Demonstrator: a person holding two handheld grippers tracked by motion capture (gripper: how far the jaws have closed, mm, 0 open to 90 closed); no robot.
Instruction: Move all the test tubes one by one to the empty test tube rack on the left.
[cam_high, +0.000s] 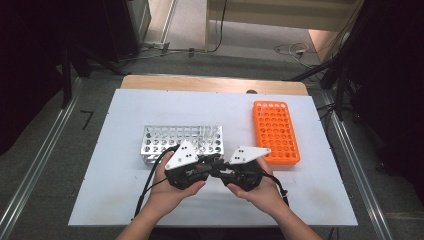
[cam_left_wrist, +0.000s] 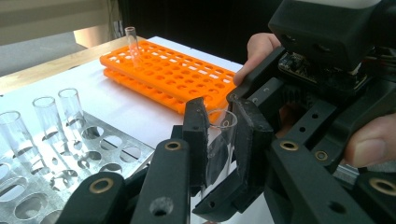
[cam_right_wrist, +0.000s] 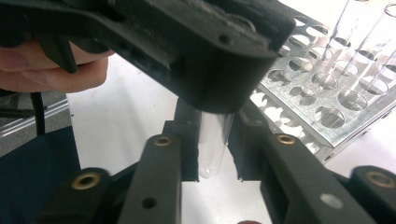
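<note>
A clear test tube (cam_left_wrist: 218, 145) stands upright between the two grippers at the front middle of the white board (cam_high: 120, 165). My left gripper (cam_left_wrist: 222, 135) is shut on it, one black pad pressed to each side. In the high view the left gripper (cam_high: 215, 166) and the right gripper (cam_high: 223, 171) meet tip to tip, each held in a hand. In the right gripper view the tube's rounded lower end (cam_right_wrist: 212, 154) hangs between the jaws of my right gripper (cam_right_wrist: 216, 149). A thin gap shows beside its right pad, so that gripper stands open. The left gripper's jaw hides the tube's top there.
A metal rack (cam_high: 165, 142) sits just behind the grippers, with several clear tubes (cam_left_wrist: 46, 116) upright in it. An orange rack (cam_high: 276, 131) lies at the right rear, with one tube (cam_left_wrist: 132, 44) standing in it. Bare board lies left and in front.
</note>
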